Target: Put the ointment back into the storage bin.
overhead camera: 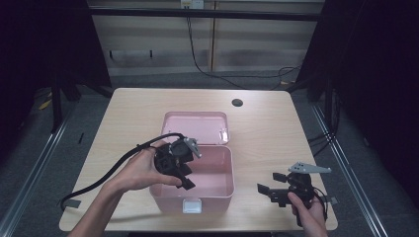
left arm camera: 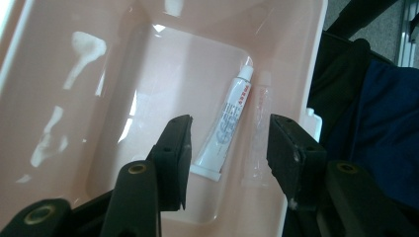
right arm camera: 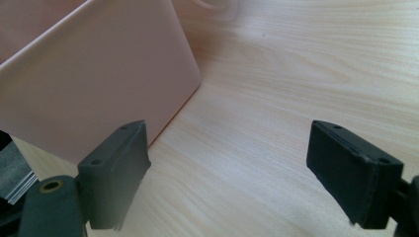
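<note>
The left gripper [overhead camera: 184, 170] hangs over the open pink plastic box [overhead camera: 225, 195], jaws partly apart, gripping nothing. On the box floor below lies a white tube [left arm camera: 225, 123], cap pointing away from the jaws. The right gripper [overhead camera: 271, 186], wide open and empty, rests on the pale wooden table [overhead camera: 267, 128].

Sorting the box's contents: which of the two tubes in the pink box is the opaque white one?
The larger tube, printed with red and blue lettering, nearer the box's middle; the clear tube lies beside it against the wall.

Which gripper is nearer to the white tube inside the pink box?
Left. The left gripper hovers over the pink box, open jaws either side of the white tube. The right gripper rests on the table beside the box.
</note>
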Tool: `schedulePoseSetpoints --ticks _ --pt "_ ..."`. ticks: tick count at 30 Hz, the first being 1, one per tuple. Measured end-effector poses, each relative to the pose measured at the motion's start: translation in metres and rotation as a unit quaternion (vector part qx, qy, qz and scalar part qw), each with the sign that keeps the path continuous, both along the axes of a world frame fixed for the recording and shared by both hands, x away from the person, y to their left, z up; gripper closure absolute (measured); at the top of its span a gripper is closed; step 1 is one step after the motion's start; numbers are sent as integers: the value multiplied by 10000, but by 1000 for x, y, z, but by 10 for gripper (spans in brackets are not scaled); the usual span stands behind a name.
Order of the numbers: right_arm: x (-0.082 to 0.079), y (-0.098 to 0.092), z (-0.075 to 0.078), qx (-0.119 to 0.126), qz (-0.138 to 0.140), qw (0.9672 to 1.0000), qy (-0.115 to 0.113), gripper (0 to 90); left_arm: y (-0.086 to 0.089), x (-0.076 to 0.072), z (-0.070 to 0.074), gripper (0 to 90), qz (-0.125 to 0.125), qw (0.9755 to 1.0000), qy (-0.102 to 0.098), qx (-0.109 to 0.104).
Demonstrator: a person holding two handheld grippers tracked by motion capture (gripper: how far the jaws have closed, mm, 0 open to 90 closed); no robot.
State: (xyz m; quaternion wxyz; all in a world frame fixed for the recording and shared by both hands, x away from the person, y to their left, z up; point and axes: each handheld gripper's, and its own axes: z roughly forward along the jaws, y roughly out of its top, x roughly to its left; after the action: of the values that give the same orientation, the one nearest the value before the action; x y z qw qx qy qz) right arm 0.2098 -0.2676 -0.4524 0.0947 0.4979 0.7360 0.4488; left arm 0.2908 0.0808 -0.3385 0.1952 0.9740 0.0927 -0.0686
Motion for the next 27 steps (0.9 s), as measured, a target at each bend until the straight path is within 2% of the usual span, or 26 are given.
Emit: schedulePoseSetpoints --ticks 2,6,14,19,26,27 --pt "0 0 0 4 -7 10000 -3 161 5 1 2 522 26 10000 -55 -30" --pt "0 0 0 8 -14 10000 11 161 20 3 2 523 264 9995 -131 -101" --pt "0 0 0 -1 -14 10000 9 161 49 -1 15 510 372 9982 -219 -427" --pt "0 0 0 -5 -21 10000 21 161 65 -4 20 506 468 9973 -332 -469" --pt "0 0 0 -14 -29 10000 36 161 82 -6 20 486 701 9949 -341 -638" --pt "0 0 0 -11 -33 10000 36 161 85 -5 21 474 604 9957 -394 -578"
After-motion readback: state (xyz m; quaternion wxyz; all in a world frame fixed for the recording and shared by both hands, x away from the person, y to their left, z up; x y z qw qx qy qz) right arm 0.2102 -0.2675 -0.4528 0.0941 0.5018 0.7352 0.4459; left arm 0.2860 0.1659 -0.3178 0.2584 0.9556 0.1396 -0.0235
